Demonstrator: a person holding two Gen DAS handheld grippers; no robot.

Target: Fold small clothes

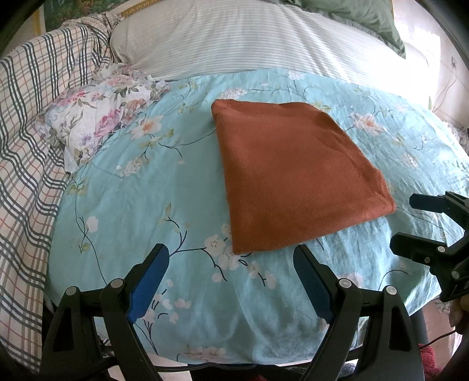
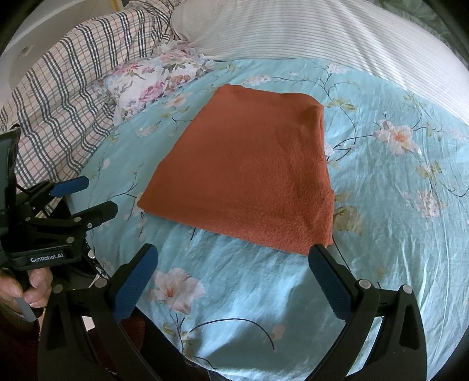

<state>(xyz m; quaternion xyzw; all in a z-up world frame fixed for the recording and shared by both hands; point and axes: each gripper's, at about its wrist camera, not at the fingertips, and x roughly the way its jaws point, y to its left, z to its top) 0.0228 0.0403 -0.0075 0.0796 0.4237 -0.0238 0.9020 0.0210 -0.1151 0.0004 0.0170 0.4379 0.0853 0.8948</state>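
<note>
A rust-orange cloth [image 1: 296, 175] lies folded into a flat rectangle on the light blue floral bedspread [image 1: 140, 205]. It also shows in the right wrist view [image 2: 249, 170]. My left gripper [image 1: 231, 255] is open and empty, just in front of the cloth's near left corner. My right gripper [image 2: 234, 255] is open and empty, just in front of the cloth's near edge, its right fingertip [image 2: 318, 253] at the near right corner. Each gripper shows in the other's view: the right one [image 1: 410, 219] and the left one [image 2: 96, 196], both with jaws apart.
A floral pillow [image 1: 99, 117] lies left of the cloth. A plaid blanket [image 1: 32, 140] is bunched along the left side. A white striped pillow [image 1: 249, 41] lies behind, with a green pillow [image 1: 366, 17] at the back right.
</note>
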